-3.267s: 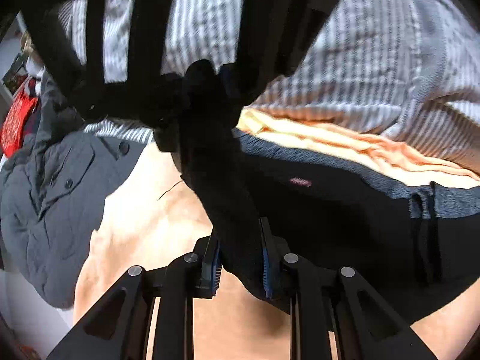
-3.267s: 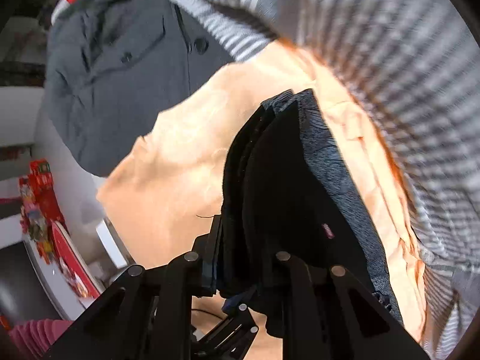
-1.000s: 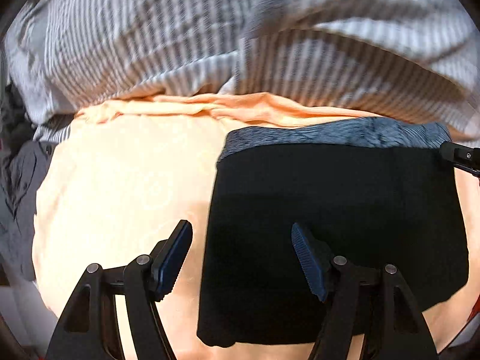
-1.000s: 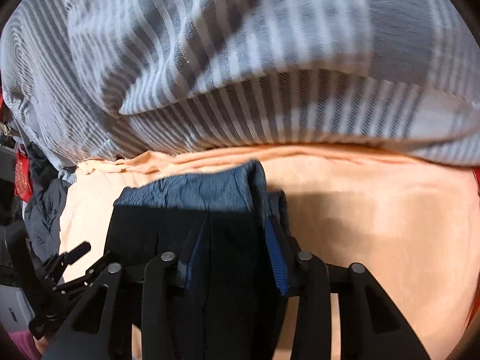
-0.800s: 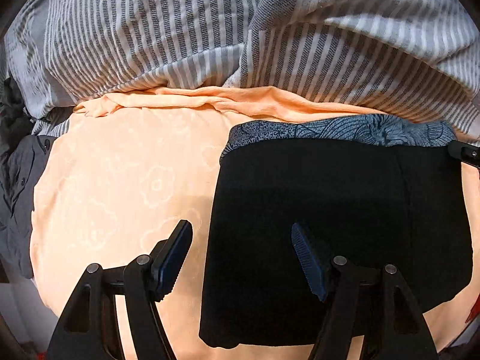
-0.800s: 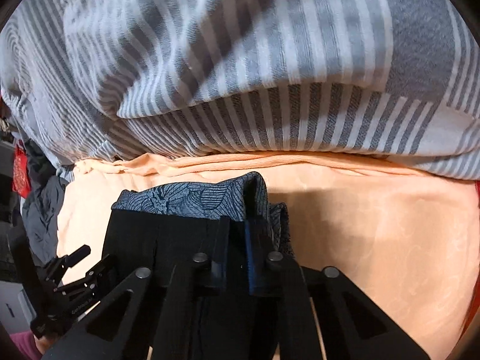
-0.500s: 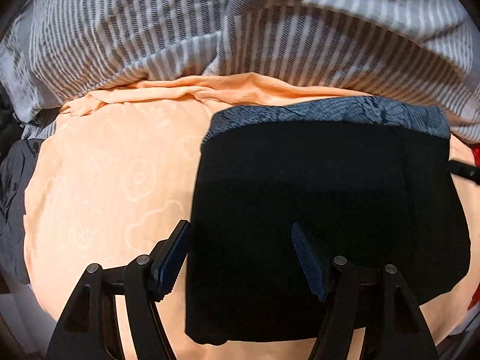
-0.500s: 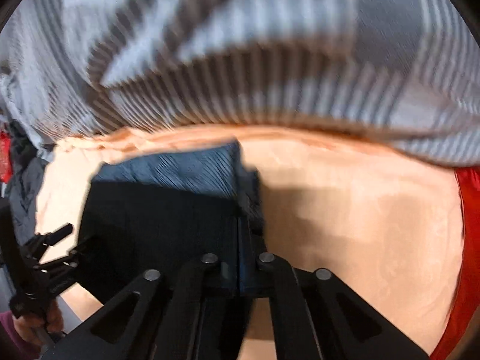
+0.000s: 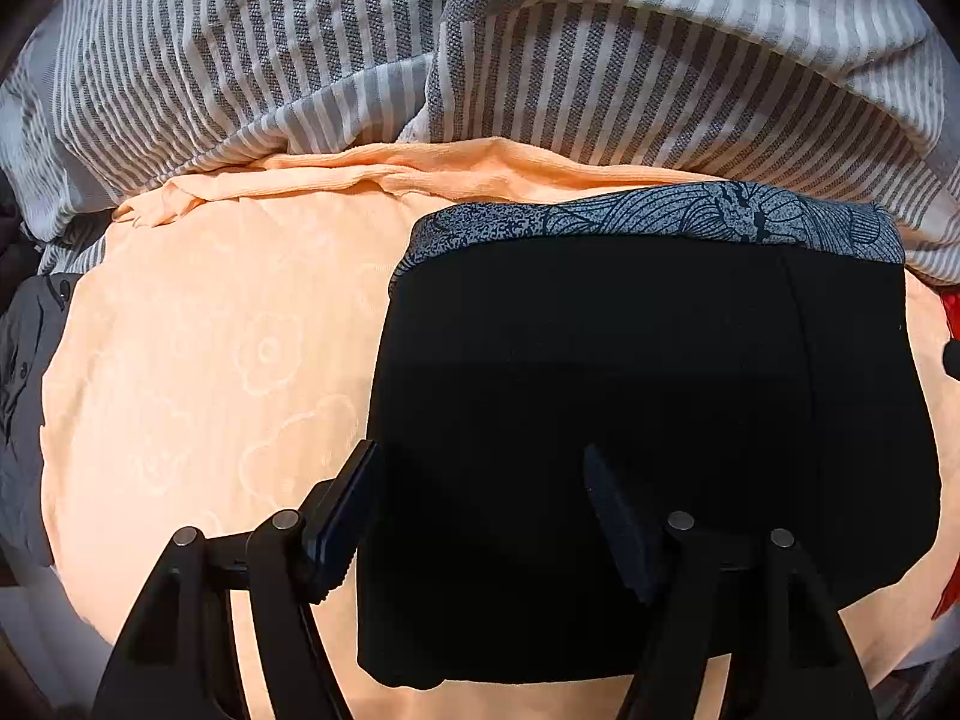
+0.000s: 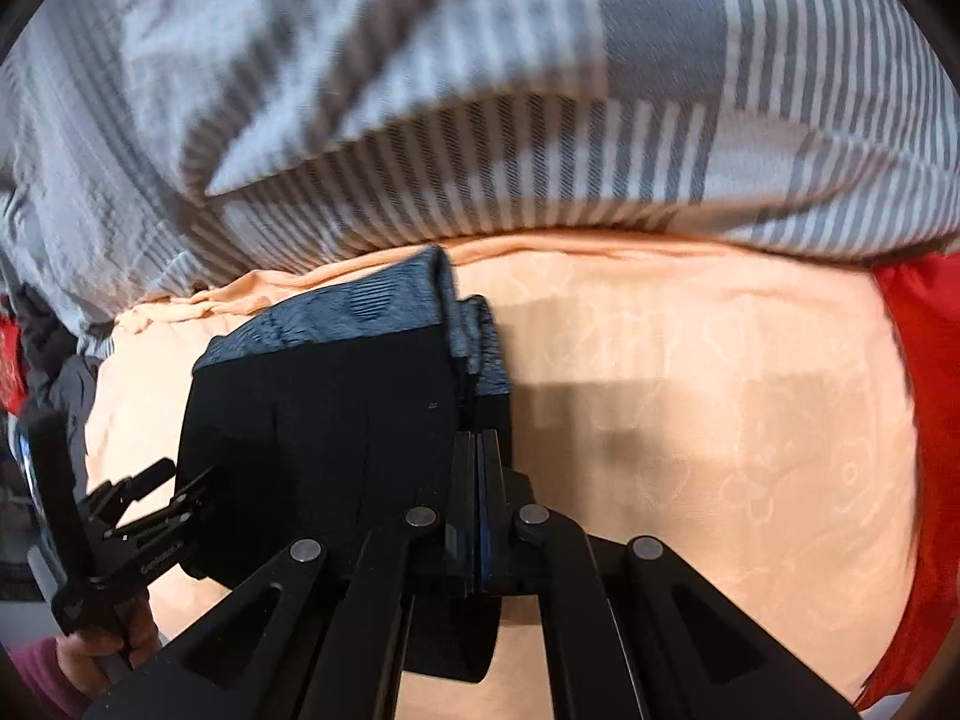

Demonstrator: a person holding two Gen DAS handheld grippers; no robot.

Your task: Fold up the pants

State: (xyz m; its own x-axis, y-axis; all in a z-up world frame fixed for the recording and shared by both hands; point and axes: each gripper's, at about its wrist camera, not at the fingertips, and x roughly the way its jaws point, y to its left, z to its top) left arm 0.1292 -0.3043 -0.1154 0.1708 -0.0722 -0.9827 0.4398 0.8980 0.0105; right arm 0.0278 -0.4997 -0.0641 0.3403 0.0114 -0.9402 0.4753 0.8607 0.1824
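right gripper jaws pressed flat together, nothing visible between the pads – it sits over the right edge of the folded pants, whether it touches the cloth cannot be told. left gripper jaws stand well apart, hanging over the near left part of the pants with nothing gripped; the left finger sits at the pants' left edge, the right finger is over the black cloth.

pants lie as a compact black rectangle on the orange sheet, patterned blue-grey waistband at the far edge, just beside the striped grey-white duvet heaped at the far side. in the right wrist view the left gripper's frame shows at the near left, held by a hand with a pink sleeve. grey garment at the far-left edge of the sheet, red cloth at the right.

vs a second ago – the right gripper's jaws were partly apart then, straddling the pants' right edge near the waistband; now they are together and the gripper has shifted right so more bare sheet shows. left gripper unchanged in opening, barely moved. a few seconds back both grippers were pinching the pants lifted off the sheet; now the pants lie flat and folded.
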